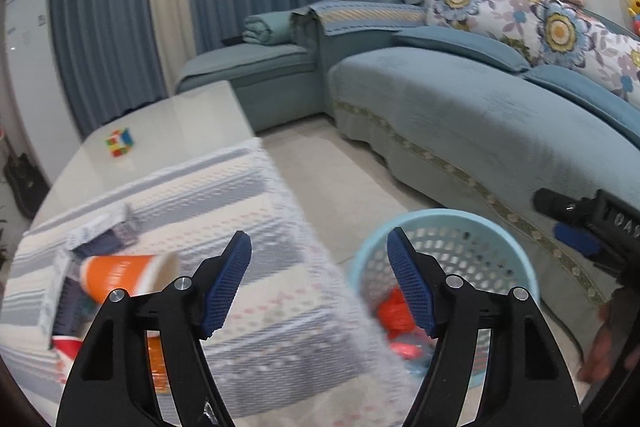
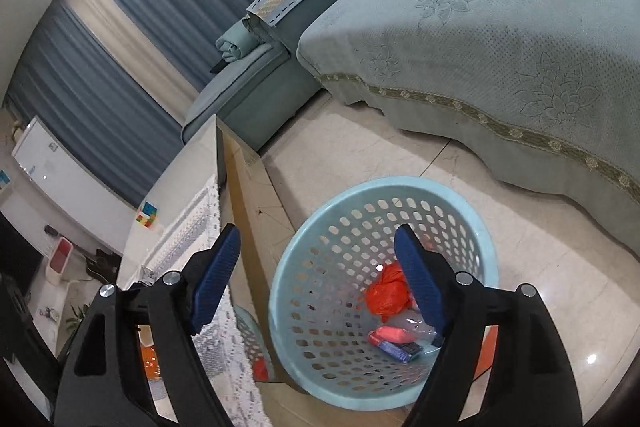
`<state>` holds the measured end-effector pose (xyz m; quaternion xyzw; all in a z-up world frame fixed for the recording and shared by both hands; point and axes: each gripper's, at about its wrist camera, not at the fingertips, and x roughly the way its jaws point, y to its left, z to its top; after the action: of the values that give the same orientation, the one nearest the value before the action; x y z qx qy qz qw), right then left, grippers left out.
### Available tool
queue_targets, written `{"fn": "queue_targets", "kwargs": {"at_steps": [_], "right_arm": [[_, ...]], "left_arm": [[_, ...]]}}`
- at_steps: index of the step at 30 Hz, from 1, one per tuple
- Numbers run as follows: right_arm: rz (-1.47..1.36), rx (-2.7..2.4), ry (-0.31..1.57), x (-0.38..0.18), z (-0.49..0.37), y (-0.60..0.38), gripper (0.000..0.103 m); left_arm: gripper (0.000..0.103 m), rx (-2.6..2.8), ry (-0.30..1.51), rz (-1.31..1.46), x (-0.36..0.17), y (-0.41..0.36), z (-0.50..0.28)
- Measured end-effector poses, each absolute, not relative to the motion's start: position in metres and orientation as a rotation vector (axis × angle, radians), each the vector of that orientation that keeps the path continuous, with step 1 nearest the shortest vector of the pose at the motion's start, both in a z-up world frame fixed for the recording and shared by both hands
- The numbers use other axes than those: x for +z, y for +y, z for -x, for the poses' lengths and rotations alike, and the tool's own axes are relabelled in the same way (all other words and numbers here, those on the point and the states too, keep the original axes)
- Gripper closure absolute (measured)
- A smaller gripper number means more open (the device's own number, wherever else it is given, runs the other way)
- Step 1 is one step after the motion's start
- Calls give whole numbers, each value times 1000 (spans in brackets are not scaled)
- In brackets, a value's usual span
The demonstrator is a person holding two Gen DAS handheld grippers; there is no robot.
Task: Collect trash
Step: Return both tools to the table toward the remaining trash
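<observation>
A light blue perforated basket stands on the floor beside the table, also seen in the left wrist view as the basket. Inside lie a crumpled orange bag, a red wrapper and a blue packet. My right gripper hangs open above the basket with nothing between its fingers. My left gripper is open over the table's edge, empty. An orange paper cup lies on its side on the striped cloth, left of the left gripper, beside a red-and-white item.
A teal sofa curves along the right, close to the basket. A colour cube sits on the white tabletop farther back. A white cabinet and blue curtains stand behind. A hand holds the other gripper at right.
</observation>
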<state>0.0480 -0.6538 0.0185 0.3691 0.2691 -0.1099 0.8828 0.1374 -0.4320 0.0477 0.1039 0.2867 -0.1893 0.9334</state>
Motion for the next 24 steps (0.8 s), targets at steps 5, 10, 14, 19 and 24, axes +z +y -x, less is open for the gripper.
{"fn": "queue_targets", "kwargs": {"at_steps": [5,10,14,19,24], "right_arm": [[-701,-206,584,25,-59,-631,28],[-593,-137,607,38,-74,-590,20],[-470,-60,608,51,-80,-551,12],[-388,78,587,61,-85,-499,8],[-296,248,640,60,-91,-428,8]], "left_arm": [[34,-336,620,-107,55,-384,-143],[24,-287,567,-122,69,-326,-136],[21,-217,508,-235,79,-268,-124],[12,-122,497,-328,92,-182,-122],[12,-69,565,-350,87,-110,-125]]}}
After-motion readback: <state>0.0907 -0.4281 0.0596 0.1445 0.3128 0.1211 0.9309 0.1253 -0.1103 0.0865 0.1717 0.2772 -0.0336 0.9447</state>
